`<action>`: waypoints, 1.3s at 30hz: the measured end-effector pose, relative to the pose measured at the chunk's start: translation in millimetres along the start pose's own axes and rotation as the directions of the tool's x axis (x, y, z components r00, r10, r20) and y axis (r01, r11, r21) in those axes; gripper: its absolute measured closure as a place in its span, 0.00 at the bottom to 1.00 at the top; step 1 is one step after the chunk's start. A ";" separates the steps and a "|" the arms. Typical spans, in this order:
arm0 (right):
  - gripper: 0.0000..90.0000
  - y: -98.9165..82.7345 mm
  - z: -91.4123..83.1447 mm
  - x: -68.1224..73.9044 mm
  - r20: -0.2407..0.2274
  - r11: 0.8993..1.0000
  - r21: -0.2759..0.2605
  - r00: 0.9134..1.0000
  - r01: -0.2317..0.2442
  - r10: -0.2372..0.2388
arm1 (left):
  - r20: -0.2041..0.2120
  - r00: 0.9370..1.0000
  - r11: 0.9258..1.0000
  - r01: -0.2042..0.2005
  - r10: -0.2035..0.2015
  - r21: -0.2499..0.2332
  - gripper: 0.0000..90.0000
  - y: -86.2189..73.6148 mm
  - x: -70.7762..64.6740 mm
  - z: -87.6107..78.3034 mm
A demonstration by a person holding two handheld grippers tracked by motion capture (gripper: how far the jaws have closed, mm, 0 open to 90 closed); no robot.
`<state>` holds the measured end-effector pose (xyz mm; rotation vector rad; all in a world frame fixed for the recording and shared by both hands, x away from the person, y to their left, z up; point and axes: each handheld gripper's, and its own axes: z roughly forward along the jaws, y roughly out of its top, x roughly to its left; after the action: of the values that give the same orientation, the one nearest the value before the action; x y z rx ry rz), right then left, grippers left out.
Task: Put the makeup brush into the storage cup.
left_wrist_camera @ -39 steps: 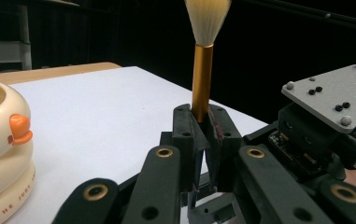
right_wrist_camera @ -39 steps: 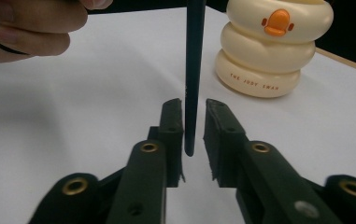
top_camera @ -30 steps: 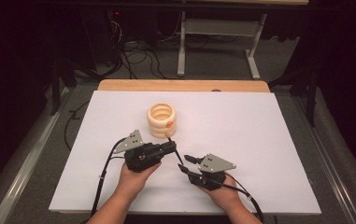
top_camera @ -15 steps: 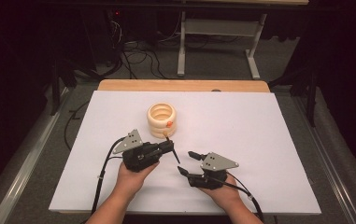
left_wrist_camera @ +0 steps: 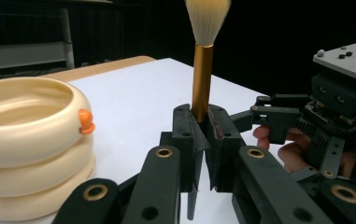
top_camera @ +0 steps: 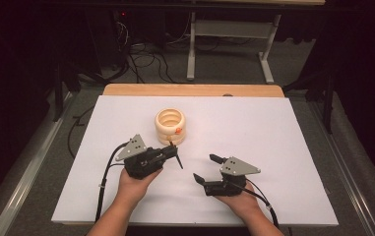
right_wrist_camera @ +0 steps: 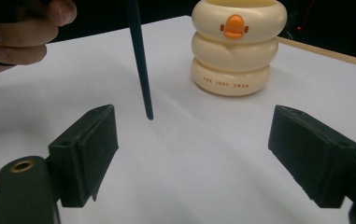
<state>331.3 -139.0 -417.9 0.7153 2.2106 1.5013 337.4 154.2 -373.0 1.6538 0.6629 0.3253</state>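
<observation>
The makeup brush (left_wrist_camera: 202, 70) stands clamped in the left gripper (left_wrist_camera: 202, 140), whose jaws pinch it at the base of its gold ferrule; the pale bristle tuft points up and away in the left gripper view, while the thin dark handle (right_wrist_camera: 139, 65) runs down out of the jaws, its tip hanging just above the white surface (top_camera: 273, 137). Seen from the high view, the brush (top_camera: 176, 156) is held toward the near middle of the surface, its handle slanting down toward the person's edge.

It looks light and stiff along the handle and ferrule, soft and easily splayed at the bristles. The smooth metal and lacquered stem could slip or swivel in a loose pinch, so the ferrule or the thick upper handle seems the safest place to grasp, never the tuft.

The right gripper (top_camera: 209, 168) rests near the front edge, to the right of the brush and apart from it. Its jaws have just been opening and now stand spread with nothing between them; in the right gripper view the handle tip hangs just beyond its left jaw.

A cream, ring-stacked holder with a small duck bill (top_camera: 170, 126) stands just behind the left gripper, toward the middle of the surface.
</observation>
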 end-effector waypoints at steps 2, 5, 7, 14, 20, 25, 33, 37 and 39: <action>0.17 -0.3 -1.6 -2.1 0.006 1.000 0.001 1.000 -0.003 0.003 | -0.012 1.000 1.000 -0.008 0.008 0.006 0.93 1.1 1.3 -2.8; 0.11 -1.0 -3.5 -6.4 0.019 1.000 0.002 1.000 -0.010 0.010 | -0.036 0.999 1.000 -0.014 0.015 0.020 0.93 1.5 4.1 -6.5; 0.10 -1.2 -4.0 -7.2 0.024 1.000 0.009 1.000 -0.010 0.010 | -0.040 0.999 1.000 -0.015 0.016 0.023 0.93 1.4 4.7 -7.0; 0.01 -2.8 -9.9 -16.0 0.059 0.999 0.020 0.998 -0.027 0.025 | -0.057 0.998 0.999 -0.023 0.025 0.043 0.93 0.2 7.0 -7.1; 0.01 -4.3 -17.6 -24.3 0.086 0.999 0.012 0.996 -0.037 0.036 | -0.070 0.997 0.999 -0.019 0.022 0.042 0.93 -0.1 9.9 -9.6; 0.01 -5.0 -23.1 -28.7 0.105 0.999 0.005 0.994 -0.033 0.033 | -0.081 0.996 0.999 -0.018 0.021 0.045 0.93 0.0 11.3 -11.0; 0.01 -7.5 -33.5 -38.2 0.128 0.999 -0.001 0.991 -0.033 0.032 | -0.104 0.994 0.999 -0.010 0.014 0.033 0.93 1.5 15.5 -17.0; 0.01 -8.9 -37.1 -41.7 0.130 0.999 0.000 0.991 -0.041 0.040 | -0.119 0.993 1.000 -0.010 0.014 0.028 0.93 2.8 18.0 -21.0; 0.01 -9.6 -40.1 -43.2 0.140 0.999 0.004 0.989 -0.047 0.046 | -0.128 0.992 1.000 -0.009 0.012 0.025 0.93 3.4 19.5 -23.3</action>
<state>341.4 -197.6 -411.3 0.8534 2.1097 1.4196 340.6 184.2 -368.1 1.6699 0.7566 0.4357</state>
